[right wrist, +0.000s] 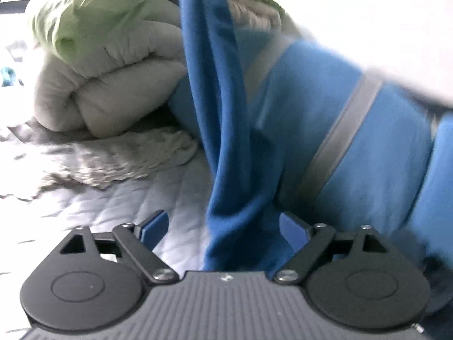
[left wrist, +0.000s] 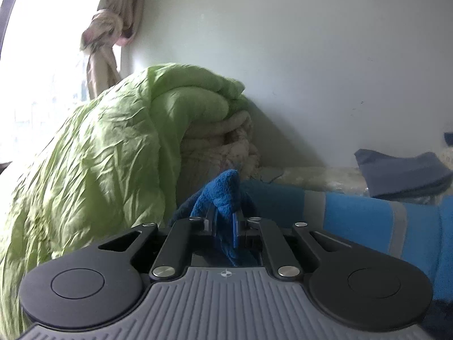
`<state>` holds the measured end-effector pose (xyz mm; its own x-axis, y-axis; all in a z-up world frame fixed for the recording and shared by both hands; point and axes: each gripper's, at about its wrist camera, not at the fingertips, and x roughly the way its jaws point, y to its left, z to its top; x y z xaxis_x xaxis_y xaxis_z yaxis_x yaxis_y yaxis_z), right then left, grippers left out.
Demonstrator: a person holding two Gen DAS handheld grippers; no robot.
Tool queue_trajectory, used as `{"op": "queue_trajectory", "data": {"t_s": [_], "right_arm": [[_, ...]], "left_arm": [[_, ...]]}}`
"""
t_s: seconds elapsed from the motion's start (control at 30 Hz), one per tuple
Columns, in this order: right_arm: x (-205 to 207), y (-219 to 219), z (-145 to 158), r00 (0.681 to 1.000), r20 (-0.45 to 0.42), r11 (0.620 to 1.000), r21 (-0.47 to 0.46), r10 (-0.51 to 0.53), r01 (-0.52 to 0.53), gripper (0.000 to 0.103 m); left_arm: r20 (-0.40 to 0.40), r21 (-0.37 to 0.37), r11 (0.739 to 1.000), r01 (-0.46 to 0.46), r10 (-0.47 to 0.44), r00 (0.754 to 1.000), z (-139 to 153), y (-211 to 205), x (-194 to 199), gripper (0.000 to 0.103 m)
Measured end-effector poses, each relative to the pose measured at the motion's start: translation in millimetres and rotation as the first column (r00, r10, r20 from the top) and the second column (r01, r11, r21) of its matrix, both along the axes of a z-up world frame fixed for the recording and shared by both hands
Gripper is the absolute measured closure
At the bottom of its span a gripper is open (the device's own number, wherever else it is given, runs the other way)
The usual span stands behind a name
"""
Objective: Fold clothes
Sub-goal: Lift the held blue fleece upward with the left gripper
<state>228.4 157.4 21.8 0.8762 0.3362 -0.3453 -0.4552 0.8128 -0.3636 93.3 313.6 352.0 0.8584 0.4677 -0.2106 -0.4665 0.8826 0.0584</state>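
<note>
A blue fleece garment with grey stripes point(left wrist: 354, 218) stretches across the bed. My left gripper point(left wrist: 225, 221) is shut on a bunched edge of it, and the fabric pokes up between the fingers. In the right wrist view the same blue garment point(right wrist: 368, 141) hangs as a long fold from above. That fold drops down between the spread blue pads point(right wrist: 293, 231) of my right gripper point(right wrist: 223, 226), which is open around the cloth without pinching it.
A rolled green and beige quilt point(left wrist: 113, 153) fills the left by the white wall, and the quilt point(right wrist: 107, 79) also shows in the right wrist view. A folded dark blue cloth point(left wrist: 402, 172) lies at the right. Pale quilted bedding point(right wrist: 113, 198) covers the bed. A tied curtain point(left wrist: 107, 31) hangs by the window.
</note>
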Motion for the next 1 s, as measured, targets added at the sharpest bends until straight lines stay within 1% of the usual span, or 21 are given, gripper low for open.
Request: {"op": "queue_trajectory", "data": {"t_s": [0.07, 0.1, 0.13, 0.17, 0.2, 0.27, 0.3, 0.33, 0.37, 0.4, 0.43, 0.53, 0.57, 0.6, 0.63, 0.67, 0.7, 0.73, 0.77, 0.87, 1.0], "right_arm": [[5.9, 10.7, -1.5, 0.999, 0.029, 0.997, -0.067, -0.029, 0.031, 0.014], [9.6, 14.7, -4.1, 0.999, 0.027, 0.994, -0.101, -0.033, 0.036, 0.014], [14.5, 19.5, -7.9, 0.999, 0.01, 0.989, -0.139, -0.038, 0.039, 0.022], [19.6, 18.7, -11.0, 0.999, -0.02, 0.986, -0.16, -0.049, 0.045, 0.039], [24.4, 14.7, -13.5, 0.997, -0.055, 0.984, -0.171, -0.063, 0.052, 0.048], [31.4, 4.0, -17.3, 0.99, -0.114, 0.982, -0.179, -0.081, 0.06, 0.074], [31.9, -4.2, -17.8, 0.988, -0.133, 0.984, -0.168, -0.08, 0.057, 0.081], [32.0, -12.3, -17.4, 0.985, -0.154, 0.987, -0.156, -0.072, 0.048, 0.092], [34.4, -19.9, -15.9, 0.979, -0.194, 0.992, -0.119, -0.064, 0.041, 0.092], [38.4, -27.2, -14.1, 0.969, -0.242, 0.997, -0.069, -0.056, 0.04, 0.092], [39.6, -31.5, -13.1, 0.963, -0.264, 0.998, -0.048, -0.047, 0.036, 0.092], [39.1, -39.7, -11.7, 0.956, -0.292, 0.999, -0.029, -0.022, 0.014, 0.092], [38.9, -42.5, -11.2, 0.954, -0.301, 1.0, -0.023, -0.014, 0.007, 0.089], [38.8, -45.2, -10.7, 0.951, -0.31, 1.0, -0.016, -0.005, 0.0, 0.084], [38.6, -47.9, -10.2, 0.948, -0.318, 1.0, -0.01, 0.003, -0.007, 0.063], [38.5, -50.7, -9.8, 0.945, -0.327, 1.0, -0.003, 0.012, -0.014, 0.047], [31.2, -46.6, -7.0, 0.96, -0.281, 0.999, -0.024, 0.017, -0.025, 0.037], [20.1, -39.1, -3.1, 0.979, -0.205, 0.998, -0.06, 0.022, -0.035, 0.021], [12.1, -31.5, 2.9, 0.989, -0.143, 0.996, -0.075, 0.035, -0.046, 0.015], [-7.3, -8.8, 23.8, 0.996, 0.021, 0.992, -0.093, 0.083, -0.081, 0.016], [-2.8, 23.9, 49.3, 0.99, 0.108, 0.993, -0.076, 0.095, -0.087, 0.02]], "left_arm": [[-0.011, -0.028, 1.0, -0.011, 0.01, 1.0, 4.1, 3.4, -2.9, 0.093], [-0.02, -0.029, 0.999, -0.016, 0.016, 1.0, 5.0, 5.0, -3.4, 0.093], [-0.028, -0.024, 0.999, -0.021, 0.021, 0.999, 5.0, 6.8, -3.9, 0.093], [-0.036, -0.019, 0.999, -0.026, 0.026, 0.999, 5.0, 8.6, -4.4, 0.093], [-0.041, -0.018, 0.999, -0.03, 0.03, 0.999, 4.5, 11.0, -5.3, 0.093], [-0.047, -0.042, 0.999, -0.023, 0.021, 0.999, 1.0, 18.3, -6.5, 0.093], [-0.05, -0.057, 0.998, -0.023, 0.02, 0.999, -1.6, 22.1, -6.8, 0.094], [-0.051, -0.073, 0.997, -0.032, 0.028, 0.998, -5.0, 25.6, -6.7, 0.094], [-0.052, -0.089, 0.995, -0.039, 0.034, 0.998, -8.3, 28.9, -6.2, 0.094], [-0.052, -0.109, 0.993, -0.043, 0.038, 0.998, -11.5, 32.6, -5.5, 0.094], [-0.052, -0.131, 0.99, -0.05, 0.043, 0.998, -14.3, 36.2, -4.9, 0.094], [-0.057, -0.21, 0.976, -0.054, 0.043, 0.997, -20.4, 45.8, -3.1, 0.094], [-0.053, -0.217, 0.975, -0.043, 0.032, 0.998, -21.1, 45.7, -2.9, 0.094], [-0.047, -0.213, 0.977, -0.029, 0.019, 0.999, -21.3, 44.3, -3.4, 0.094], [-0.04, -0.204, 0.979, -0.019, 0.011, 0.999, -20.7, 42.2, -4.7, 0.094], [-0.032, -0.193, 0.981, -0.011, 0.005, 0.999, -19.3, 39.5, -6.2, 0.094], [-0.024, -0.184, 0.983, -0.004, -0.001, 1.0, -17.5, 37.3, -7.5, 0.094], [-0.014, -0.182, 0.983, 0.005, -0.008, 1.0, -15.5, 35.6, -8.6, 0.094], [-0.004, -0.181, 0.983, 0.016, -0.017, 1.0, -13.4, 33.9, -10.0, 0.094], [0.018, -0.172, 0.984, 0.044, -0.041, 0.999, -7.4, 27.5, -13.5, 0.094], [0.034, -0.145, 0.987, 0.074, -0.07, 0.997, -2.0, 18.0, -17.7, 0.094]]}}
